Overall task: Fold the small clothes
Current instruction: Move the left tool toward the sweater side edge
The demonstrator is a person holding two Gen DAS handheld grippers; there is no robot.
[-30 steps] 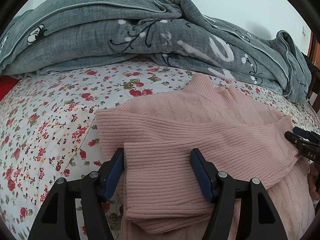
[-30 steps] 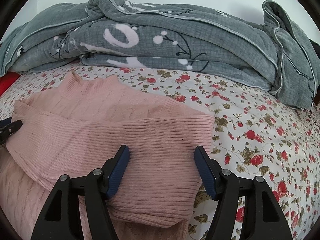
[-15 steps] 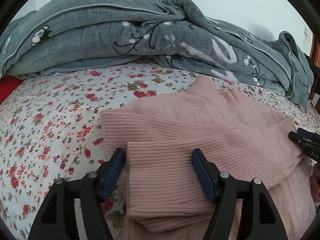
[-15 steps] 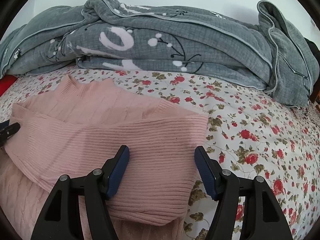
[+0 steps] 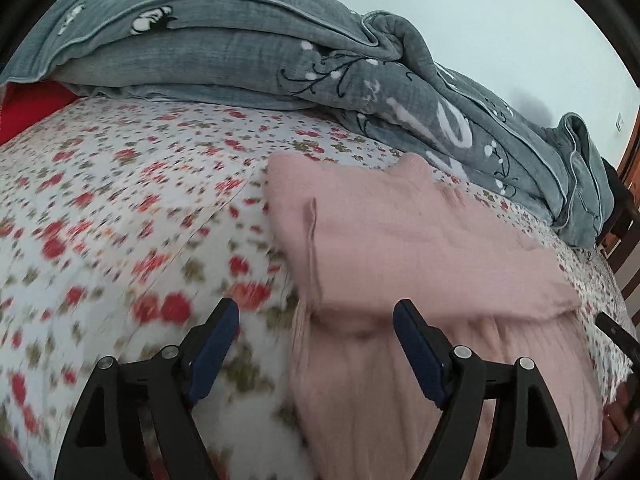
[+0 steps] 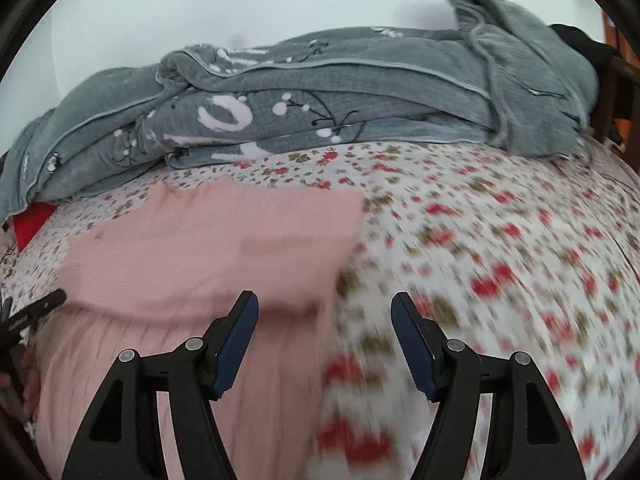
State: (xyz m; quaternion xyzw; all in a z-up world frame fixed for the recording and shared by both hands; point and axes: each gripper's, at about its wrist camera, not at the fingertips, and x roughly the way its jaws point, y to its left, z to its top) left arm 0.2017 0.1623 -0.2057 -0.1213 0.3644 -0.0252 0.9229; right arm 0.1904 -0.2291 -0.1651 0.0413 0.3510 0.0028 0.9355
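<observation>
A white bedsheet (image 5: 120, 200) sprinkled with small red flowers and olive leaves covered the whole bed, blurred in the near part. Along the far side lay a rumpled grey quilt (image 5: 240, 52) with white blossoms, thin dark stems and pale piping, heaped higher toward the far right. A red cloth (image 5: 28, 108) peeked out under the quilt's far left end. Behind it all stood a plain pale wall (image 6: 240, 8), and brown wooden furniture (image 5: 628, 240) showed at the right edge
</observation>
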